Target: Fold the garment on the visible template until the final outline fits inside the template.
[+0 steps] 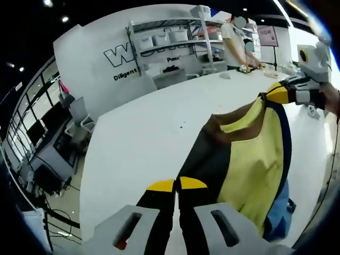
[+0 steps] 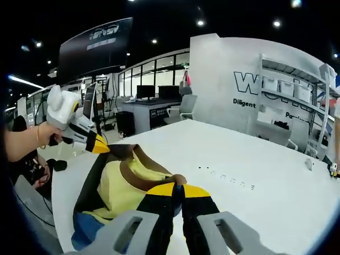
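Left gripper (image 1: pixel 176 184): in my left gripper view its yellow-tipped jaws are pressed together on a dark edge of the garment, no gap between them that I can see; in my right gripper view the same tool (image 2: pixel 101 147) comes in from the left, held by a hand (image 2: pixel 40 137), its tip pinching a garment corner

Right gripper (image 2: pixel 178 189): jaws closed tip to tip, nipping the brown edge of the cloth; in my left gripper view it (image 1: pixel 277 93) enters from the right and clamps the far corner

Garment (image 1: pixel 249 154): yellow panel with brown collar band and dark navy border, held stretched between the two grippers above the table; also seen in my right gripper view (image 2: pixel 119 183), sagging between the two pinch points

Blue piece (image 1: pixel 279 210): under the lower edge of the garment; I cannot tell whether it belongs to the garment or is the template

Table (image 1: pixel 143 138): white, broad; small dark marks lie on it in my right gripper view (image 2: pixel 228 178)

Background: white wall with lettering (image 2: pixel 249 85), shelving with bins (image 1: pixel 164 40), a person (image 1: pixel 234 45) at the far end of the table
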`<state>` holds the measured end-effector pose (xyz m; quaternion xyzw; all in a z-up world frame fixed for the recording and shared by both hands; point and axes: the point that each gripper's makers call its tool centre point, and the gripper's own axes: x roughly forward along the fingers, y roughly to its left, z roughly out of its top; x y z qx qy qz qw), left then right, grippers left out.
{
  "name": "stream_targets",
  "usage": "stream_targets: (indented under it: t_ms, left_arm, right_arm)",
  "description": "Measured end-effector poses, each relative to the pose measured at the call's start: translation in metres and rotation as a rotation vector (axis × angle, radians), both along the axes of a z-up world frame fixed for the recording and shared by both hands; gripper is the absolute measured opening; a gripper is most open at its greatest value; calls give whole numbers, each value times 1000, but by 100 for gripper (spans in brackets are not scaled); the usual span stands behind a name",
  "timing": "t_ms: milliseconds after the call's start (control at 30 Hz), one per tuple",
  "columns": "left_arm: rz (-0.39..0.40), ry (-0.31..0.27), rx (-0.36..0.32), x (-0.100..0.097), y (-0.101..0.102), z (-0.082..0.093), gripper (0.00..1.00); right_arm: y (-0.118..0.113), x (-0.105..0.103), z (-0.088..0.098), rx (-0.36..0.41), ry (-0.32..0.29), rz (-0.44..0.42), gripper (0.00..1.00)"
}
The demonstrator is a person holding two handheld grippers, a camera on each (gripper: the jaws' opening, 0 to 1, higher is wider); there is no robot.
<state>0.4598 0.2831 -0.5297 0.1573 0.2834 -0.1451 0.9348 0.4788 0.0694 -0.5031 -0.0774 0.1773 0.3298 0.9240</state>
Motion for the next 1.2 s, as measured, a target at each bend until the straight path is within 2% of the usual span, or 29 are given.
stream_targets:
  t_ms: [67,200,300,533,667,767,800,1000,1200]
  left_arm:
    - [19,1,22,10,0,-9,2]
    - [3,8,92,26,-3,-25,2]
    - [8,22,99,36,-4,-36,2]
    - [38,74,102,55,3,-65,2]
    - [36,81,115,64,3,-76,2]
    - [27,82,131,72,3,-86,2]
    - [21,87,166,75,4,-92,2]
    - [25,99,161,81,4,-101,2]
    - [29,136,141,82,6,-117,2]
  right_arm:
    - [0,11,-10,-13,1,-18,0]
    - [-1,29,-31,-60,22,-43,0]
    - [0,39,-44,-84,32,-42,0]
    - [3,59,-73,-82,82,-48,0]
    - [4,72,-91,-89,107,-59,0]
    - [5,78,-100,-94,129,-65,0]
    - [6,79,-102,-90,132,-66,0]
    - [8,85,-114,-109,148,-67,0]
    - [8,87,-131,-73,197,-85,0]
